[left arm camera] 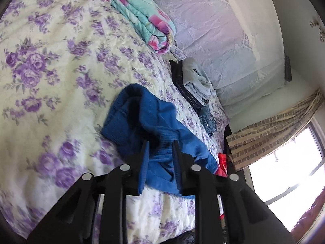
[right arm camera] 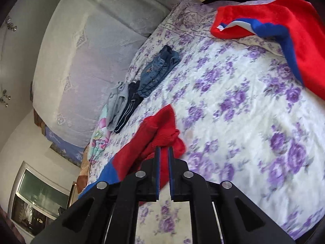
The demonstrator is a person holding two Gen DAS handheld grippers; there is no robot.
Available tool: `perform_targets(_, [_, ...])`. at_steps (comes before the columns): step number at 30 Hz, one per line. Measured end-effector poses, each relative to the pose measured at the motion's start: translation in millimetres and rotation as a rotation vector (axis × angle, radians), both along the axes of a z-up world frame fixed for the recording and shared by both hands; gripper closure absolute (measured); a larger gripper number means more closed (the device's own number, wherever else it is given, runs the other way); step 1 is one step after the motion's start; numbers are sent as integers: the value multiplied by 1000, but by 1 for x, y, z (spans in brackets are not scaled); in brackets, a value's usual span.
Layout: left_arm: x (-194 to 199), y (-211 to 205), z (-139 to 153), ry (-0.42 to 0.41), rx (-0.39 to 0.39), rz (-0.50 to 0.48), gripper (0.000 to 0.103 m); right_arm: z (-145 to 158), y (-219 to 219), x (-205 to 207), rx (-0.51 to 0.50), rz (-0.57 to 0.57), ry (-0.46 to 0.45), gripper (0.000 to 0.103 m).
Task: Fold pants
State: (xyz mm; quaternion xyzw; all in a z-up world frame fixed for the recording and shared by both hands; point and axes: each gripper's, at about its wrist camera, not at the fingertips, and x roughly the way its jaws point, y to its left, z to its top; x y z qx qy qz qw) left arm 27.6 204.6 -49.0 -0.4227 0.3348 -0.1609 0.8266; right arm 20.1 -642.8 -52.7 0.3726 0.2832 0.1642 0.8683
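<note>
Two ends of one pair of pants are held above a flowered bed.

Across the bed (left arm camera: 50, 65), largest in both views, the red-and-blue pants (right arm camera: 284, 20) are stretched, the waist part lying far off at the upper right of the right wrist view. A rolled quilt (left arm camera: 142, 14) and a row of folded clothes (left arm camera: 195, 85) are seen near the bed's far edge, well apart from the work. By the left gripper (left arm camera: 160, 144) the blue leg cuff (left arm camera: 146, 113) is clamped between narrowly set fingers; by the right gripper (right arm camera: 164, 150) the red leg cuff (right arm camera: 160, 130) is pinched between nearly shut fingers. The long axis is judged to run from both cuffs away toward the waist, so the cuffs would be carried forward.
</note>
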Motion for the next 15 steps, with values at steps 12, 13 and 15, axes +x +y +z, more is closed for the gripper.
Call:
perform_targets(12, [-29, -18, 13, 67, -104, 131, 40, 8, 94, 11, 52, 139, -19, 54])
perform_targets(13, [-27, -22, 13, 79, -120, 120, 40, 9, 100, 13, 37, 145, -16, 52])
perform_targets(15, [-18, -35, 9, 114, -171, 88, 40, 9, 107, 15, 32, 152, -14, 49])
